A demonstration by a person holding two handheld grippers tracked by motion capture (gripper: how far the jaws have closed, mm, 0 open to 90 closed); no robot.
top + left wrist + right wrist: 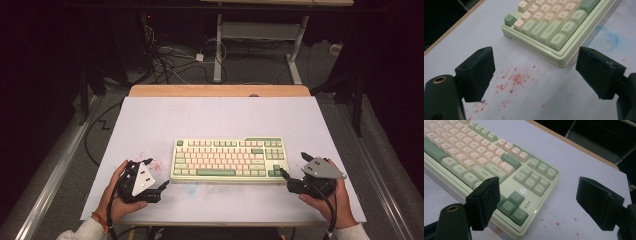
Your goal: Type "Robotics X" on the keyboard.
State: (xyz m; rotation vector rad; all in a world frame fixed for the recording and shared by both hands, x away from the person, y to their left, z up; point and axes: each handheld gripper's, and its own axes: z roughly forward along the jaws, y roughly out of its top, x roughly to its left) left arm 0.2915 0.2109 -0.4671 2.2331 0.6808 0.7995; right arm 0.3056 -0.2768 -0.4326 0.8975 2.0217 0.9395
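So the green and pink keyboard (229,159) lies flat in the middle of the white table top (150,120). One gripper waits at each end of it, so the job looks like picking it up from both sides.

The left gripper (163,185) sits just beside the keyboard's left end, over some red specks (516,80). Its jaws stand wide apart and hold nothing. The right gripper (283,173) is at the right end, near the arrow keys (511,206). Its jaws are wide apart too, and empty.

To do this well, I think each gripper should slide in low, so one jaw goes under the edge and one goes over it. Both should squeeze the frame, not the keys, since keys can pop off. Then both hands should lift together and keep the keyboard level, or it may tip and slip out.
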